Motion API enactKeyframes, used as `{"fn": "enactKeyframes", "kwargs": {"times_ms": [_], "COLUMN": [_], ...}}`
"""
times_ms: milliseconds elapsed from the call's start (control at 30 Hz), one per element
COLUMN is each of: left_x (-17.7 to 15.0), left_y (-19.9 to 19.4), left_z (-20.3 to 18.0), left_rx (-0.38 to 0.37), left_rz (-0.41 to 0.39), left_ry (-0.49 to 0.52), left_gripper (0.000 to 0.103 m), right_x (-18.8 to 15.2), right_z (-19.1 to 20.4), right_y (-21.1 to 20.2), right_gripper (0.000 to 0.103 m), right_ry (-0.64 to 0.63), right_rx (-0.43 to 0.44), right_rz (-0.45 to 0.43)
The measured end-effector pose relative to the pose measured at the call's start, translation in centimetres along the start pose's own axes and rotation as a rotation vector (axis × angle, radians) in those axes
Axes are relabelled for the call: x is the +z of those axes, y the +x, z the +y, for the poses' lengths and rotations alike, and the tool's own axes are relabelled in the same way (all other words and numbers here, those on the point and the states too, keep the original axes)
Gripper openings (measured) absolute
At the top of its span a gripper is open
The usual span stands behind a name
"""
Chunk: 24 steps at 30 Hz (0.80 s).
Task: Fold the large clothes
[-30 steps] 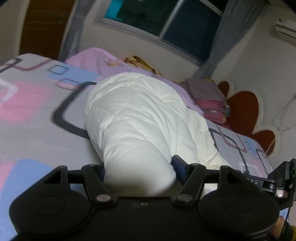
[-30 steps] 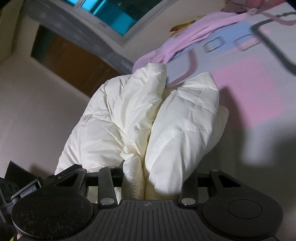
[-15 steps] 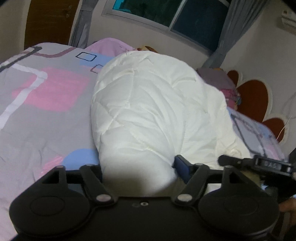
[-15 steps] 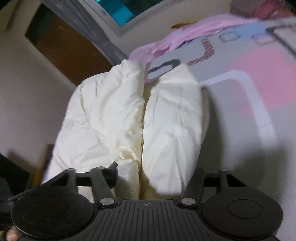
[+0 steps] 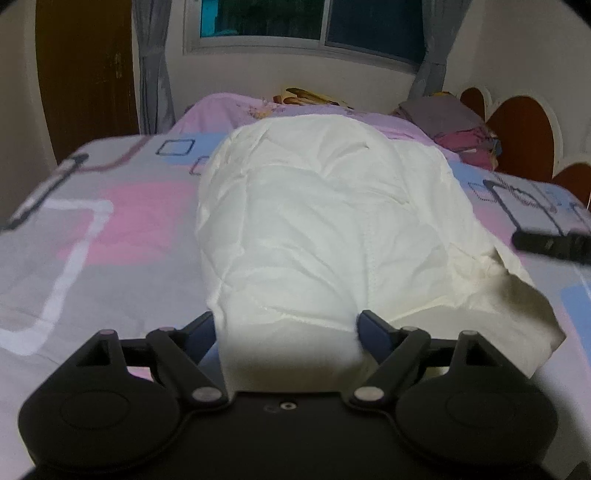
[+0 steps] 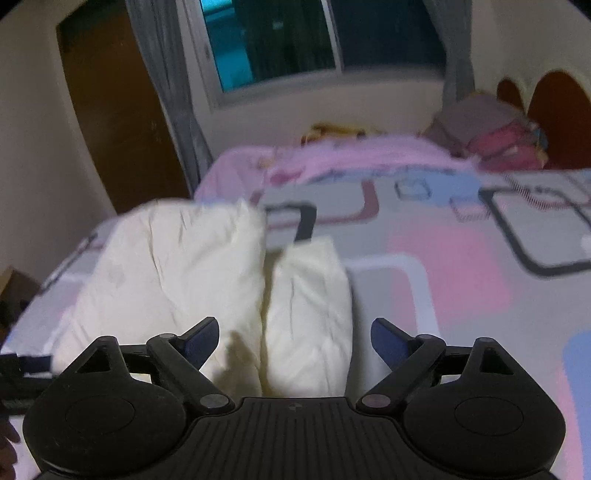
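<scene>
Garment: white quilted jacket [image 5: 332, 229], lying on the bed, folded into a long bundle that runs away from the near edge.
Garment, right view: jacket [image 6: 177, 280] shows as two padded lobes side by side with a crease between them; the smaller lobe lies to the right.
Left tool [image 5: 286, 326]: closed onto the near end of the jacket; cloth fills the gap between its blue pads [image 5: 373, 326] and touches both.
Right tool [image 6: 293, 334]: spread wide; the near end of the jacket sits in the gap, but neither blue pad [image 6: 388, 338] touches it. Frame is motion-blurred.
Tool cross-view: a dark part of the right tool [image 5: 554, 243] shows at the right edge of the left view, over the bed just beside the jacket.
Bed: cover [image 5: 110, 229] in grey with pink and blue squares, under the jacket.
Far end of bed: lilac blanket [image 5: 229, 110]; folded pile [image 5: 458, 129] of grey and magenta cloth at the right, near the headboard [image 5: 521, 136].
Background: window [image 5: 306, 18] with grey curtains; brown door [image 5: 85, 74] at the left.
</scene>
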<state>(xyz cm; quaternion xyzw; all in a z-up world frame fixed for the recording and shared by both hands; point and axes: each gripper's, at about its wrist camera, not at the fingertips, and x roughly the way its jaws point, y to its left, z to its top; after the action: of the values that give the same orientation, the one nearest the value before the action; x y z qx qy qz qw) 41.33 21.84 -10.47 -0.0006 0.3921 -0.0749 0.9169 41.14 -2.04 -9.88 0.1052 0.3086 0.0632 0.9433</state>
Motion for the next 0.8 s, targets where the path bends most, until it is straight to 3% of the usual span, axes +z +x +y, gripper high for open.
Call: {"fn": "enactKeyframes", "kwargs": {"times_ms": [67, 133, 333, 567, 667, 800], "left_x": [-0.2, -0.4, -1.1, -3.0, -2.8, -0.4], "left_y": [-0.9, -1.7, -3.8, -0.6, -0.7, -2.4], "left_z": [-0.4, -0.7, -1.2, -2.3, -2.2, -0.8], "left_rx": [0.053, 0.081, 0.081, 0.039, 0.021, -0.035], "left_rz": [-0.032, -0.053, -0.102, -0.039, -0.019, -0.055], "left_ry": [0.044, 0.082, 0.108, 0.146, 0.147, 0.113], "left_gripper": [0.085, 0.085, 0.087, 0.088, 0.084, 0.085], "right_x": [0.0, -0.7, -3.3, -6.6, -6.3, -3.6], "right_z": [1.2, 2.4, 4.8, 3.7, 3.3, 3.3], "right_y": [-0.3, -0.3, 1.3, 4.6, 4.5, 2.2], "right_gripper": [0.048, 0.04, 0.04, 0.04, 0.04, 0.04], "right_ry": [-0.038, -0.069, -0.189, -0.178, -0.156, -0.095], "right_rx": [0.019, 0.051, 0.036, -0.022, -0.014, 0.026], "right_rz": [0.008, 0.023, 0.068, 0.196, 0.225, 0.144]}}
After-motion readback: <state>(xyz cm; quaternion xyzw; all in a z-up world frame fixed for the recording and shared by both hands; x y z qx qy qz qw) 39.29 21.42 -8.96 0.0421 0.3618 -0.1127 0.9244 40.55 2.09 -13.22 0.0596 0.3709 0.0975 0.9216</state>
